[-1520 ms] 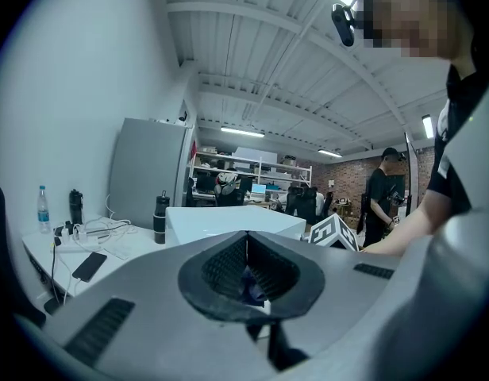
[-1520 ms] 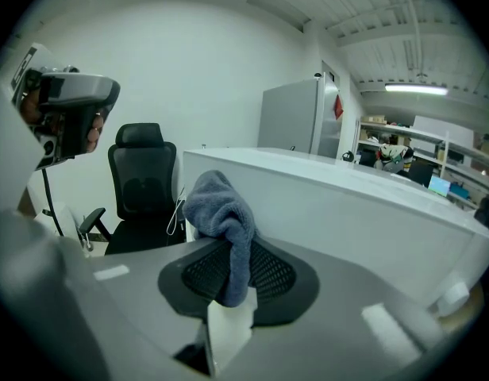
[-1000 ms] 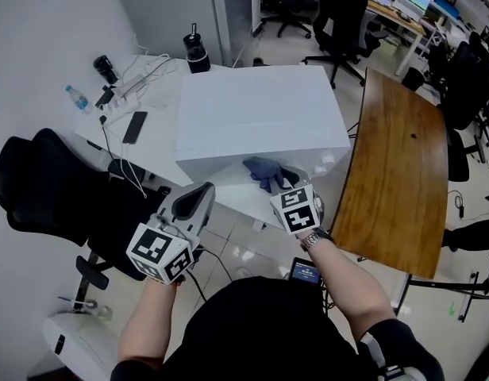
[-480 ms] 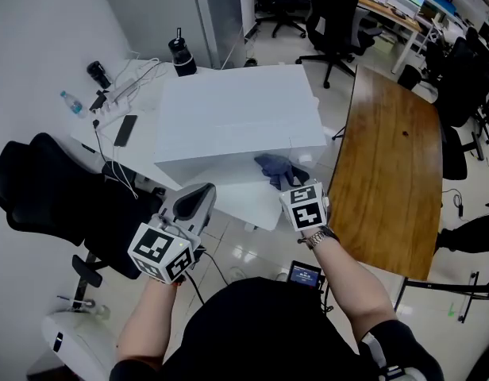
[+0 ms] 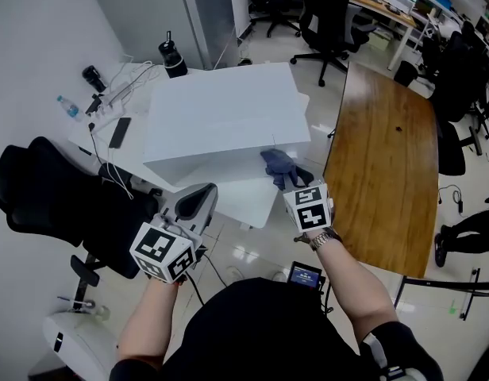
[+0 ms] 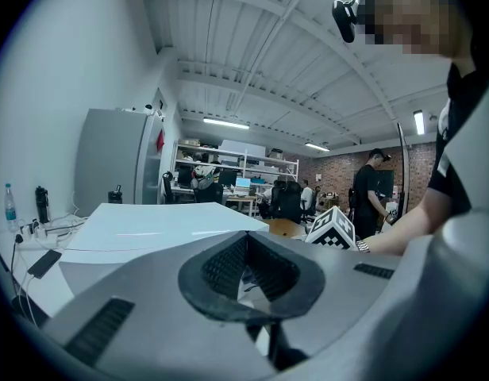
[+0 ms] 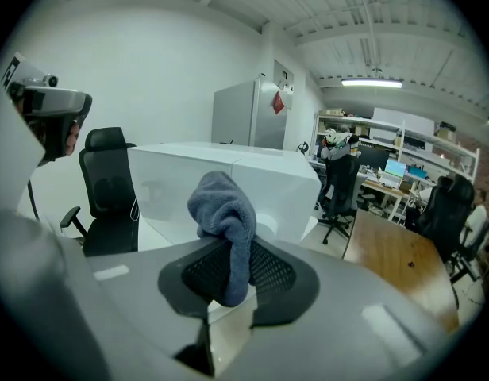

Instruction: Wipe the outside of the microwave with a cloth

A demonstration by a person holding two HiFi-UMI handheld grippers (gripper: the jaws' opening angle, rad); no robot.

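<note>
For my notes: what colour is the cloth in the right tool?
Greyish-blue soft cloth, clearest in the right gripper view.

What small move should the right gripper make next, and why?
Probably push the right gripper forward until the cloth presses on the microwave front: its fingers grip the cloth, which seems just short of that white face.

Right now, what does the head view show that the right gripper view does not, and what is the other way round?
Only the head view: the left tool, a phone and a bottle. Only the right gripper view: the right tool with its jaws pinching the cloth. Both: the cloth, the white microwave and the wooden table.
</note>
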